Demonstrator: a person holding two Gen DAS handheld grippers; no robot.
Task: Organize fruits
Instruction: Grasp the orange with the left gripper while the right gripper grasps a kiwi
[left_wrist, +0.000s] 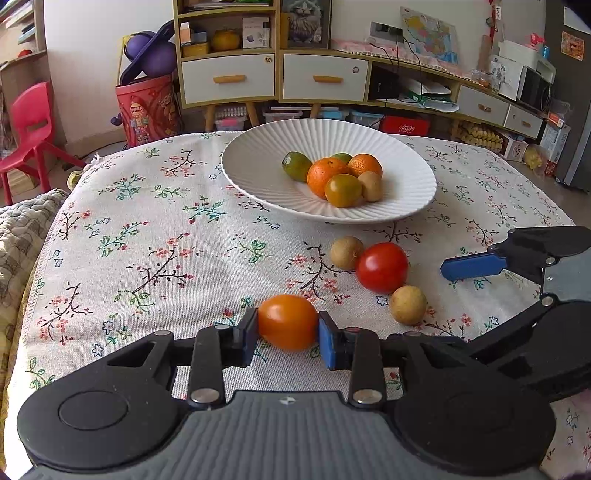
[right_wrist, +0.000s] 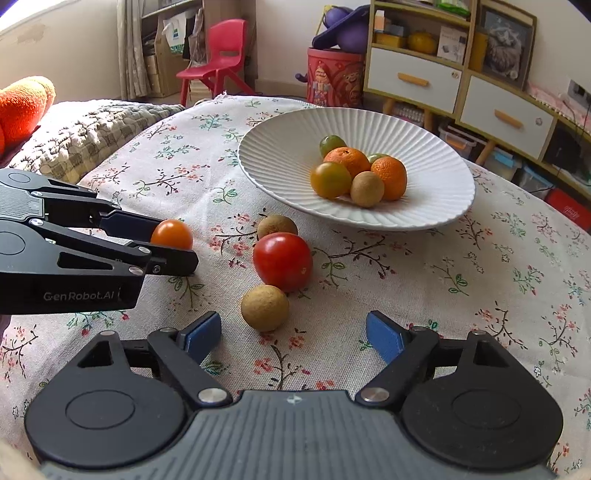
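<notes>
The left gripper is closest in its own view, and its two blue pads are squeezed onto an orange tomato. The tomato sits between the pads, close to the near edge of the tabletop. The right gripper has its two blue fingers wide apart with nothing between them. It hangs just behind a small brown fruit.

The table is covered with a flowery cloth. A big white plate with ridges stands toward the far edge of the tabletop. In the plate lie two oranges, touching each other, a yellow-green tomato in front of them, a small brown fruit at its right side, and green fruit behind.

On the cloth in front of the plate is a red tomato. One brown fruit touches it on the plate side. Another brown fruit lies just beside it on the near side. The orange tomato in the left gripper is a little way to the left of these three.
</notes>
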